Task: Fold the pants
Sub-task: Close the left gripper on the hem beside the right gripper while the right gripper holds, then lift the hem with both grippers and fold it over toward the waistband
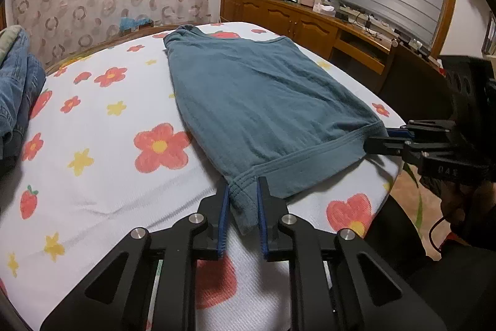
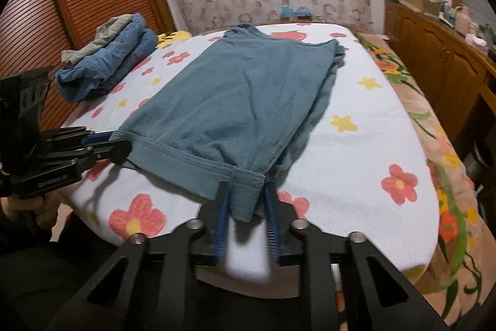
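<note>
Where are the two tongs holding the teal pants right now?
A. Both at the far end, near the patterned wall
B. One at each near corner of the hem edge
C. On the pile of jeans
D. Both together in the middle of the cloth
B: the left tongs pinch one near corner of the teal pants, and the right tongs pinch the other corner of that same hem.

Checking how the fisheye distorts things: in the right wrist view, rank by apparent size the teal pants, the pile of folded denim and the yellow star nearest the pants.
1. Teal pants, by far the largest.
2. Pile of folded denim.
3. Yellow star, smallest.
</note>
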A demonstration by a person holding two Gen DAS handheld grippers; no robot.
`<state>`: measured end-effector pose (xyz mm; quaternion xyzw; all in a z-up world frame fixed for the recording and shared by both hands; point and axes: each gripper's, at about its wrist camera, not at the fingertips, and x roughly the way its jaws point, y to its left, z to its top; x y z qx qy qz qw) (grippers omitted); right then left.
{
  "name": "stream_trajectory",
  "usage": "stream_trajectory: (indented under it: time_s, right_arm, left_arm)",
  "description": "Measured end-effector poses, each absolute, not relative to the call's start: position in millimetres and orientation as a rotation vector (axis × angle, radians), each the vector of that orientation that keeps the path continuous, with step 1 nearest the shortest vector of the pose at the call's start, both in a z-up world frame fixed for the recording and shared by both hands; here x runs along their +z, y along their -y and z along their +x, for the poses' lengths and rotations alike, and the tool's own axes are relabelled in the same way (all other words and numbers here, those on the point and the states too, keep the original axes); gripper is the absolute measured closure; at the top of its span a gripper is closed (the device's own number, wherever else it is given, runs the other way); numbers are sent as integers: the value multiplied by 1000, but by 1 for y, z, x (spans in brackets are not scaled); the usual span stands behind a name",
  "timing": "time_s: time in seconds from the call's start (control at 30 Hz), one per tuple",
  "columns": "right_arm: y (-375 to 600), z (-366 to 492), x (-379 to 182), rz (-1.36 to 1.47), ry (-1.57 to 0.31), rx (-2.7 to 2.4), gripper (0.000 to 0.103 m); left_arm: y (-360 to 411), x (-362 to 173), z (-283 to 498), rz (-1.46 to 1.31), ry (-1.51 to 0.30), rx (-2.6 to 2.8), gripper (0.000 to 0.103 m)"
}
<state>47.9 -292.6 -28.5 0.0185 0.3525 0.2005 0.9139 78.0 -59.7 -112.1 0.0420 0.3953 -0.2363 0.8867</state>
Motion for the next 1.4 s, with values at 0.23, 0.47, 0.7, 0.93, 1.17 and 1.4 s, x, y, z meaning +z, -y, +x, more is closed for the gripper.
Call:
stream_trajectory:
  time_s: [0.23, 0.47, 0.7, 0.93, 1.17, 1.4]
  right_arm:
    - [294, 48, 2, 28, -667, 470, 94]
    - [301, 35, 70, 17, -498, 496, 94]
    - [298, 9, 124, -7, -376, 539, 94]
    - [289, -17, 170, -59, -278, 589, 94]
    - [279, 29, 180, -97, -277, 603, 94]
    - [258, 105, 197, -85, -276, 597, 94]
  left_arm:
    - [59, -65, 74, 74, -732, -503, 90]
    - [43, -3, 68, 49, -597, -481, 91]
    - [26, 57, 48, 40, -460, -461, 91]
    - [9, 105, 40, 62, -367, -423, 91]
    - [-8, 112, 83, 74, -368, -353, 91]
    - [-27, 130, 145, 40, -361, -283, 91]
